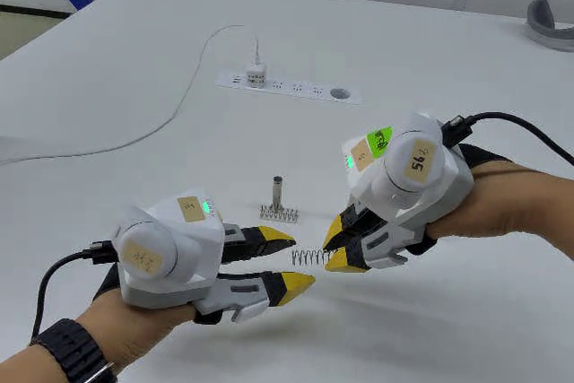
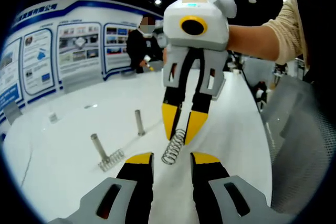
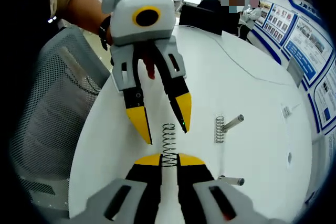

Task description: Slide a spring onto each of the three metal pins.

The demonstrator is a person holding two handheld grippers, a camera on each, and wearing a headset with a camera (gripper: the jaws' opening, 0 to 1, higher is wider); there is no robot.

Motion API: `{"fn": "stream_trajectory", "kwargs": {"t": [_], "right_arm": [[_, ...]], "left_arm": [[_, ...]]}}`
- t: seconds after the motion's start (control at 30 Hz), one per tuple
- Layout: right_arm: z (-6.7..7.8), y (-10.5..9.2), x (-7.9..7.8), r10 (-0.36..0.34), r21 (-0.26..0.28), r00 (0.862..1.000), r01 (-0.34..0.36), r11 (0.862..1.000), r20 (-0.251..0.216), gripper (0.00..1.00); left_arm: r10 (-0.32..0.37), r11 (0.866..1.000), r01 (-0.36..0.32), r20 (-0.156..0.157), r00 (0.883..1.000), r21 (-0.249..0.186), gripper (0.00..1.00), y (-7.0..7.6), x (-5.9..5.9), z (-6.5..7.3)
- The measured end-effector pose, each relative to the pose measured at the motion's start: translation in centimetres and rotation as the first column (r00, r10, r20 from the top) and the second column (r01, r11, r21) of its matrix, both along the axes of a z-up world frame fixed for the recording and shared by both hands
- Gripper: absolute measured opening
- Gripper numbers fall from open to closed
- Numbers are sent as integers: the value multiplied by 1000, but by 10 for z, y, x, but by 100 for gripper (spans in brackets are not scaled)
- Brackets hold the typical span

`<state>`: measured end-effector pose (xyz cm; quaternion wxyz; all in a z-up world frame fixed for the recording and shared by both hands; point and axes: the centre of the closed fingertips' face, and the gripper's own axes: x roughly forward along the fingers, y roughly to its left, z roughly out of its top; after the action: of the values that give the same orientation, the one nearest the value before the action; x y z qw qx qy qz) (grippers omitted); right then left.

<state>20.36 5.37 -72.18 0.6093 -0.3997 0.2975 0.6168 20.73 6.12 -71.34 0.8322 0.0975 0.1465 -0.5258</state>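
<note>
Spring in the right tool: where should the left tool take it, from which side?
Its free end. The right tool pinches the other end, so the spring sticks out toward the left tool, whose open jaws straddle it. Come in along its axis and close across the last coils.
</note>
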Motion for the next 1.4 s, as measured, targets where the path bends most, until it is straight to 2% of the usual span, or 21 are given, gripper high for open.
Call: {"fn": "stream_trajectory", "kwargs": {"t": [0.5,0.83,1.1,1.4], "right_arm": [[2,3,-7,52,-15,999,-52,999,4,12],[4,1,-8,51,-2,999,-51,999,-4,12],[-1,-1,-9,41,-4,999,-41,999,-23,13],[-7,-5,-9,30,-12,999,-31,999,-32,14]], "left_arm": [[-35,999,35,14,999,10,13,-4,-5,-1],[-56,998,56,10,998,-2,11,-6,-9,1],[-74,997,74,-1,997,-1,10,-8,-13,-1],[-79,997,79,2,997,-19,10,-9,-13,4]]}}
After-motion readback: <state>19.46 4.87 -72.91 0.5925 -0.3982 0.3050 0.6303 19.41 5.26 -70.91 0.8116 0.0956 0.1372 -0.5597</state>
